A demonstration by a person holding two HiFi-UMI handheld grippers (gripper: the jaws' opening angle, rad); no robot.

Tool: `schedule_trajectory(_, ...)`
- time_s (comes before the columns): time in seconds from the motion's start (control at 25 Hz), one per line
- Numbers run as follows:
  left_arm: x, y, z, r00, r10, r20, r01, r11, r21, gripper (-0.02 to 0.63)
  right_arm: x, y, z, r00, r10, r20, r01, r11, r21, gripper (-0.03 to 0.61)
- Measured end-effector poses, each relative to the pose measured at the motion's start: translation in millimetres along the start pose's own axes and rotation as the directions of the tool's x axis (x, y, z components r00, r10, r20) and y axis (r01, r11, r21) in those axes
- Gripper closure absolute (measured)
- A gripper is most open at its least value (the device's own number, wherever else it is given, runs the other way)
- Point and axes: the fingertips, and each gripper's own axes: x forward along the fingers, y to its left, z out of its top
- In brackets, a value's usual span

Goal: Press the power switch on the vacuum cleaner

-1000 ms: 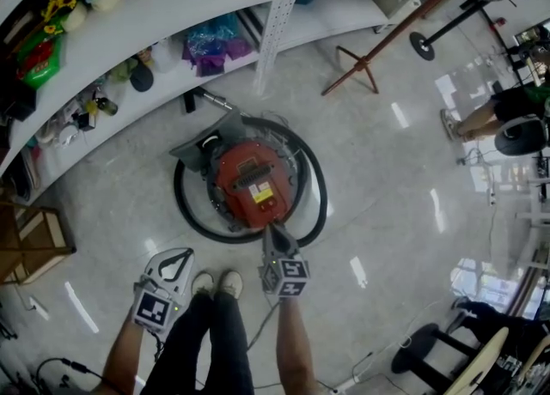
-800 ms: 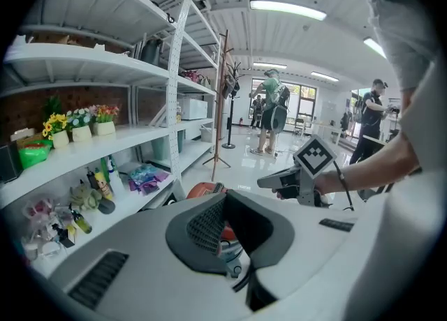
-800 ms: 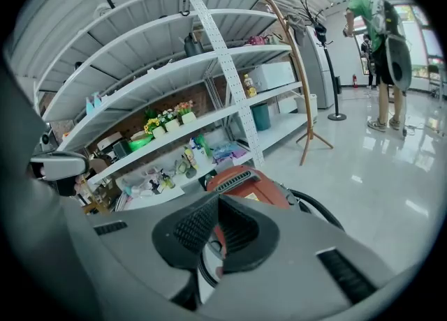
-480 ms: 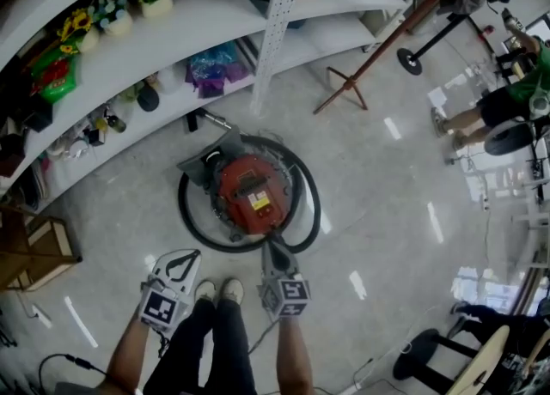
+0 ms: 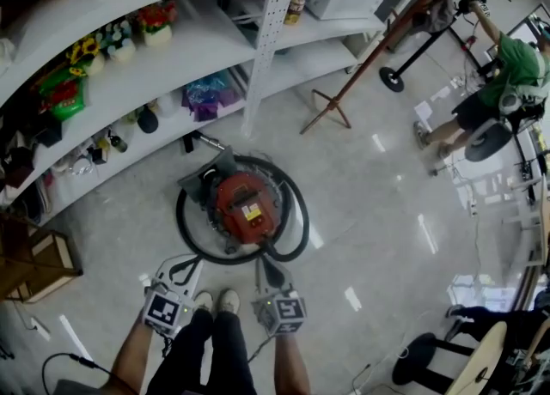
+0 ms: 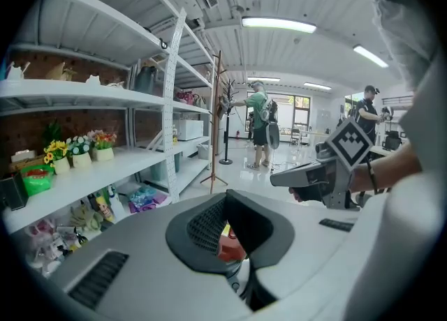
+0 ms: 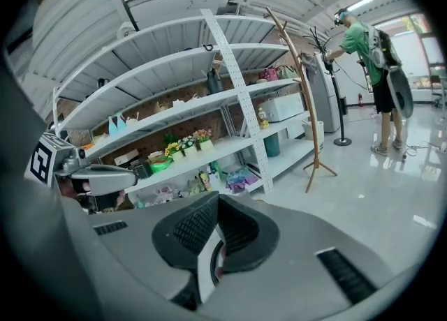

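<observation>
A red vacuum cleaner point(image 5: 247, 206) sits on the pale polished floor point(image 5: 378, 187), just in front of the white shelves point(image 5: 172, 50). Its black hose point(image 5: 297, 213) is looped around it in a ring. A yellow label shows on its top, but the power switch itself is too small to pick out.

The person stands just behind the vacuum cleaner, with light shoes point(image 5: 216, 301) between the two tools. The right tongs point(image 5: 260, 260) point at the vacuum cleaner. Their tip is at the near edge of the hose loop, short of the red body, and their jaws are closed with nothing in them. The left tongs point(image 5: 194, 259) are beside the loop, also closed and empty, and the red body shows through the gap behind their tips.

Well apart, a person in a green top point(image 5: 509, 63) stands near a wooden coat stand point(image 5: 331, 103).
</observation>
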Motion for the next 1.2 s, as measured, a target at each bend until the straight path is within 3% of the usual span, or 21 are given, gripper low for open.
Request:
schedule_trajectory(0.24,-19.6,-2.4,30.7,0.999,-0.002,0.033,0.001,1.0,0.008,0.607,-29.6,21.3,26.6,0.998,0.009,0.061,-0.008,1.0,-0.017,0.566)
schedule_trajectory(0.72,-52.1,-12.1,100.5,0.994,-0.029,0.106,0.024,0.998,0.055,0.607,-77.3,70.2,80.8,0.995,0.007,0.095,-0.005,1.0,-0.021,0.566)
schedule_trajectory(1.2,-77.6,-22.9,138.8,0.991,-0.049,0.128,0.04,0.997,0.071,0.607,-105.3,95.9,112.0,0.992,0.016,0.124,-0.014,1.0,-0.016,0.566)
